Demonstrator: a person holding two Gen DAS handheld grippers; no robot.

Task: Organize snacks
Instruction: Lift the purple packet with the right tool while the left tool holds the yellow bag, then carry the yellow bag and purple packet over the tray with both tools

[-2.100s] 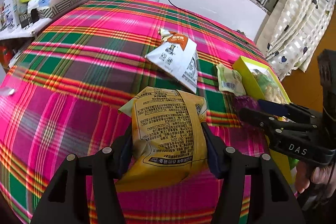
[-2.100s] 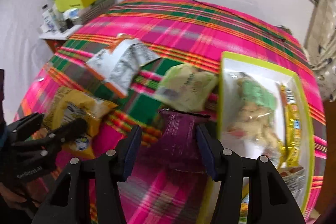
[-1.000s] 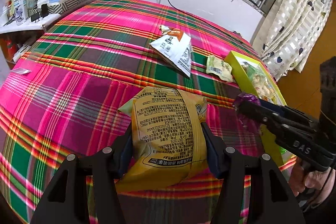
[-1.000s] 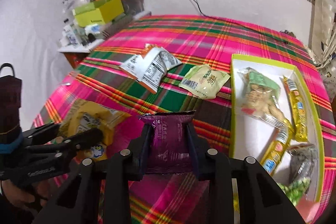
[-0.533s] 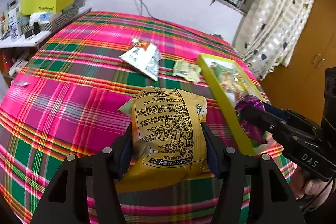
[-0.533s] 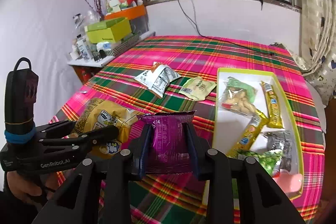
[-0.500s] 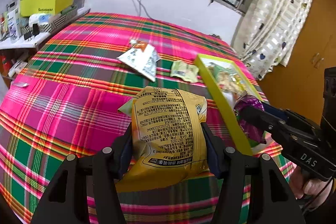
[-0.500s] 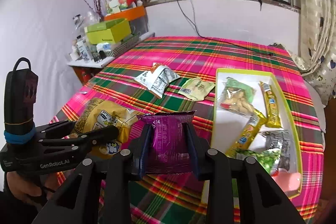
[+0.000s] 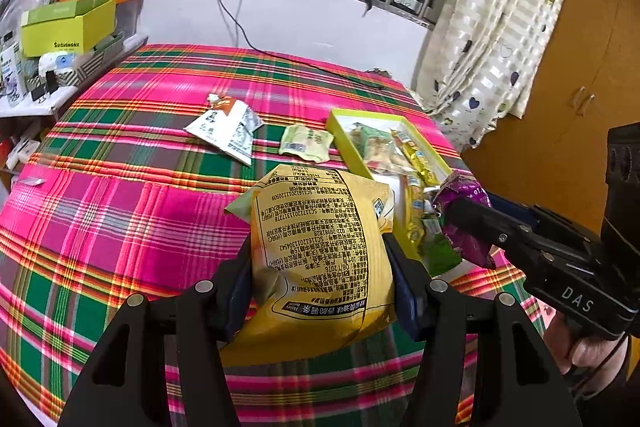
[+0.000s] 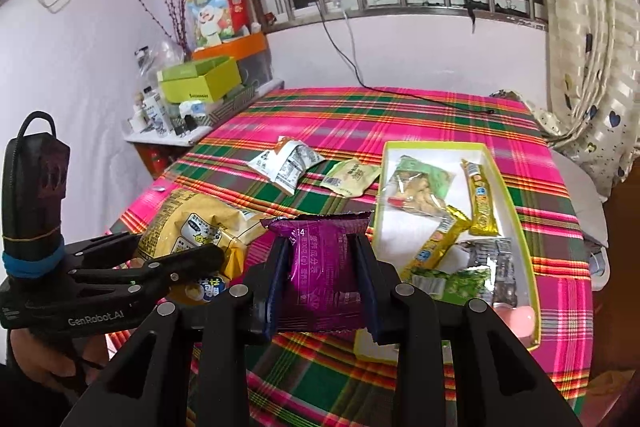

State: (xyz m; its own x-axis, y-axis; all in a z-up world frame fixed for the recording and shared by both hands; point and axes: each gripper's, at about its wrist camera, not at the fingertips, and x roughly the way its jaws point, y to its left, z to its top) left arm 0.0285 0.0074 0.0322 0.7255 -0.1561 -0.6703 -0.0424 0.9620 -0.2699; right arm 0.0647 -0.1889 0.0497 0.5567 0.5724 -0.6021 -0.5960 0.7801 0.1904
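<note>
snacks in transit, two. left tool (image 9: 320, 267): clamped on a puffy yellow bag (image 9: 320, 251), held in the air above the plaid cloth (image 9: 120, 211). right tool (image 10: 322, 267): pinched narrow on a purple packet (image 10: 324, 267), just beside the yellow-green tray (image 10: 516, 227). tray already holds several wrappers and looks crowded. risks, as judged: yellow bag too bulky for the free corner, likely to ride over the rim or shove wrappers out; slick foil could slip from the grip; both tools arriving together could collide. white pouch (image 9: 226, 129) and pale green packet (image 9: 306, 143) lie loose on the cloth.
</note>
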